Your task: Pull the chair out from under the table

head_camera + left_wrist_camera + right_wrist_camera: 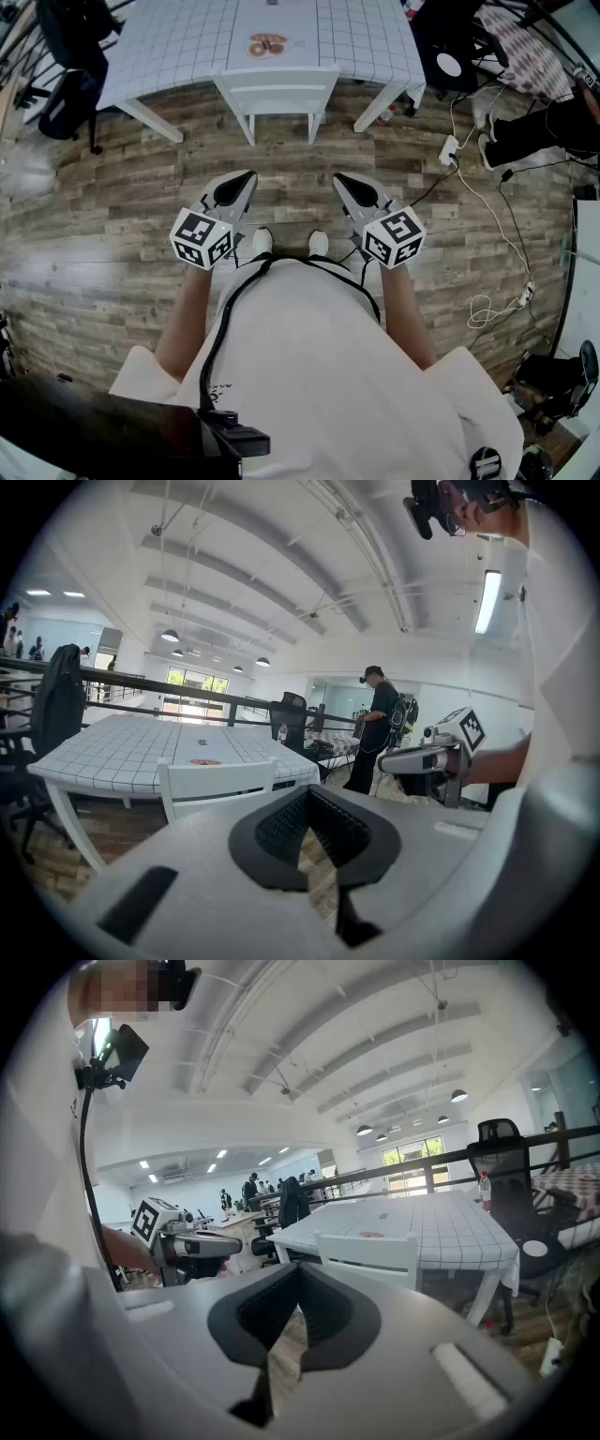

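— Wood-plank floor (94,281) runs under us, and at its far left a black office chair (70,56) stands by the corner of the white gridded table (178,37). What do we have on the tabletop?

— One small brownish thing (267,44) near the middle; we cannot tell what it is. Just below it is the white chair (277,89), pushed in at the table's near edge. Its back rail faces us and its seat is tucked under the top.

— And our tools?

— Our left gripper (249,175) is held out low in front of us. Its jaws are pressed together with nothing between them, only floor beyond the pads. Our shoes (262,242) show between the two marker cubes. Our right gripper (338,177) matches it, jaws closed tight and empty. Both point toward the chair but are well apart from it.

— What lies further right?

— A second black chair (448,47) stands past the table's right corner. A white power strip (449,148) lies on the planks, with cables (487,197) trailing away from it. In the left gripper view, another person stands in the distance behind the table.
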`<move>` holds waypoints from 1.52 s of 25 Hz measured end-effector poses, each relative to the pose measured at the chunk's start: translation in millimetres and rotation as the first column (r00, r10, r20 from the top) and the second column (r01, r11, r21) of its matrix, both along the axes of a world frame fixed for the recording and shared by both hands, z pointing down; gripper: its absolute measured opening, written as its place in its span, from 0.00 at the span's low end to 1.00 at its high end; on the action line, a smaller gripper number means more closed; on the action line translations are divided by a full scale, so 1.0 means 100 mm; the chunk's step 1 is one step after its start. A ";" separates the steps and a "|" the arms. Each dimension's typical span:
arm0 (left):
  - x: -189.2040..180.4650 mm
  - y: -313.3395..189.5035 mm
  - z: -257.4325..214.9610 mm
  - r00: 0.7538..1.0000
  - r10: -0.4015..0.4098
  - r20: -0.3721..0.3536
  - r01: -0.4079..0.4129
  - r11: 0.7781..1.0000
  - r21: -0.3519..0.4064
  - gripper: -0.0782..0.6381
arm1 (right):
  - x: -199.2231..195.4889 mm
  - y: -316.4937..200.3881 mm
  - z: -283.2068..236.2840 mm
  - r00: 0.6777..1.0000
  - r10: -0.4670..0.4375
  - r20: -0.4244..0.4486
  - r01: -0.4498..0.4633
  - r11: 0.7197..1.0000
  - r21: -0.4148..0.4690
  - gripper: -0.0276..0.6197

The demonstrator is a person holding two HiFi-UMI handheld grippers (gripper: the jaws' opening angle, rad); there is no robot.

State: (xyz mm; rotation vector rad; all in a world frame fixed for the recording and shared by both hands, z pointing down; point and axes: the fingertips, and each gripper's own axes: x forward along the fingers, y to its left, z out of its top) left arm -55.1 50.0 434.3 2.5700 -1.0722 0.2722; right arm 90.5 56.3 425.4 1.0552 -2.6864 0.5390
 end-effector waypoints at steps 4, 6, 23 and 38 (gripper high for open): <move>-0.03 0.02 0.01 1.000 0.010 0.008 -0.011 1.000 0.004 0.12 | -0.04 0.02 0.01 1.000 -0.001 -0.006 0.001 1.000 -0.002 0.05; -0.06 0.04 0.01 1.000 0.015 0.002 -0.015 1.000 0.002 0.12 | -0.07 0.03 0.02 1.000 0.003 -0.010 -0.003 1.000 -0.003 0.05; -0.67 0.12 0.10 0.995 0.099 0.001 -0.099 0.995 0.004 0.12 | -0.40 -0.01 0.01 0.989 0.145 0.013 -0.145 0.989 -0.025 0.05; -1.16 0.16 0.21 0.988 0.152 0.003 -0.152 0.988 -0.005 0.12 | -0.82 0.05 -0.01 0.979 0.202 -0.018 -0.202 0.979 -0.006 0.05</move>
